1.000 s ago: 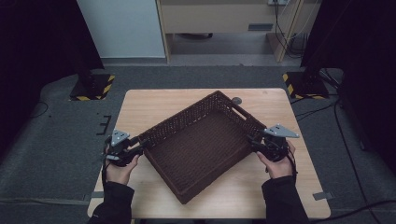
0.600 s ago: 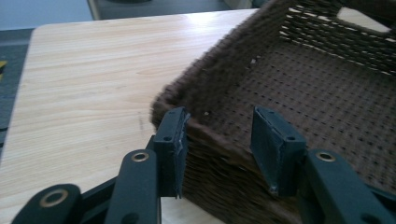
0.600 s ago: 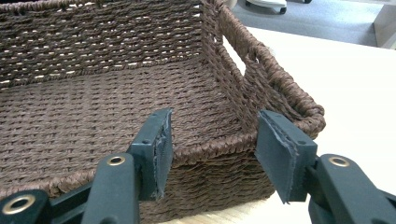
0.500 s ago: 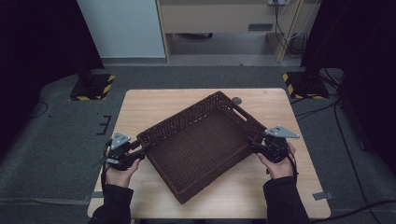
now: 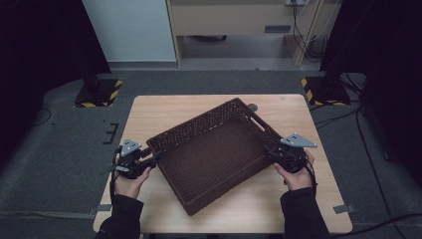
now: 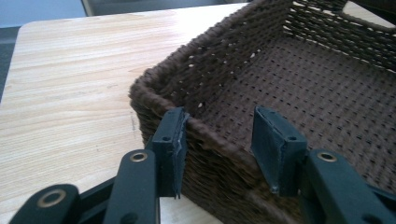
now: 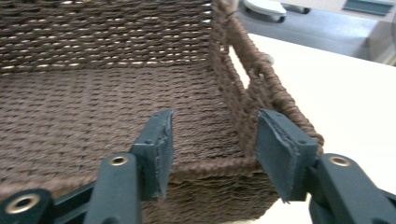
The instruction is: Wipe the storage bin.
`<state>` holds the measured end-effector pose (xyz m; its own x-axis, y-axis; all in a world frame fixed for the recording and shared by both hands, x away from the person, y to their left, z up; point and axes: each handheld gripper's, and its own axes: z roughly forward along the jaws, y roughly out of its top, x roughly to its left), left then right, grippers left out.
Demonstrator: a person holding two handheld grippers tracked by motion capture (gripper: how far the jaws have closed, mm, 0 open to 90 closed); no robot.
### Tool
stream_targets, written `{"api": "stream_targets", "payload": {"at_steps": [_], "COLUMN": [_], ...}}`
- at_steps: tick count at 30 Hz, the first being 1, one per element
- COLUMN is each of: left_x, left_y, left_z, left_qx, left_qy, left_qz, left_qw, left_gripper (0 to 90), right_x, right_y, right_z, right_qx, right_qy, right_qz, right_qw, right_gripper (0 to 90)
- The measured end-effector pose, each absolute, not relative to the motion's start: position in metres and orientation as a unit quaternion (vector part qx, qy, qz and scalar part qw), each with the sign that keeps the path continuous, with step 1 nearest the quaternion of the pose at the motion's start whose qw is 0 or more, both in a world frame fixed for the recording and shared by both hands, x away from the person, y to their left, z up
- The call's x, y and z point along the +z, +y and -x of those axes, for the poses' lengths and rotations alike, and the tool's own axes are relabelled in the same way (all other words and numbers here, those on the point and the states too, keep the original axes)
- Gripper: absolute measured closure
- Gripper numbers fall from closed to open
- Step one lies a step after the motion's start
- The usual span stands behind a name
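Basket [image 5: 214,152], dark woven wicker, sits slantwise across the middle of the worktop [image 5: 164,107], empty inside. The left gripper [image 5: 149,160] straddles the basket's near-left corner rim, jaws spread and just been easing wider, one pad brushing the outer wall, the other clear inside. The right gripper [image 5: 271,152] straddles the basket's right corner near the handle slot, jaws spread, not pinching. Two opposite corners bracketed: that looks like a set-up for turning or lifting it evenly.

The room is dark at the sides, and the table [image 5: 164,114] is lit softly from above. Close pictures look a bit blurry, with bright glare far off.
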<state>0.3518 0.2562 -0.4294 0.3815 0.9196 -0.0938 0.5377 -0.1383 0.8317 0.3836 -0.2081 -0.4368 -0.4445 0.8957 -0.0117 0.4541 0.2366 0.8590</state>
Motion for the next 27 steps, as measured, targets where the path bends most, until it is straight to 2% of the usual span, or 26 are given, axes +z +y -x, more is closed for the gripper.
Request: {"api": "stream_targets", "payload": {"at_steps": [4,8,12,21,27], "left_x": [-0.429,-0.433,-0.434,-0.430,-0.429], "left_y": [0.248,0.251,0.255,0.258,0.246], "left_z": [-0.350,-0.354,-0.359,-0.358,-0.351], "left_qx": [0.240,0.239,0.241,0.232,0.247], "left_qy": [0.498,0.503,0.502,0.505,0.494], "left_qz": [-0.729,-0.727,-0.725,-0.725,-0.733], "left_qw": [0.404,0.402,0.406,0.408,0.398], "left_gripper": [51.5,52.8,54.8,54.5,52.9], "right_x": [-0.436,-0.432,-0.429,-0.434,-0.434], "right_y": [-0.206,-0.211,-0.219,-0.226,-0.220], "right_z": [-0.381,-0.382,-0.383,-0.386,-0.383], "right_qx": [0.408,0.418,0.424,0.409,0.397], "right_qy": [0.746,0.741,0.727,0.733,0.748], "right_qz": [-0.453,-0.463,-0.468,-0.471,-0.460], "right_qw": [0.268,0.248,0.271,0.269,0.268], "right_gripper": [47.6,49.0,46.6,54.3,55.0]}}
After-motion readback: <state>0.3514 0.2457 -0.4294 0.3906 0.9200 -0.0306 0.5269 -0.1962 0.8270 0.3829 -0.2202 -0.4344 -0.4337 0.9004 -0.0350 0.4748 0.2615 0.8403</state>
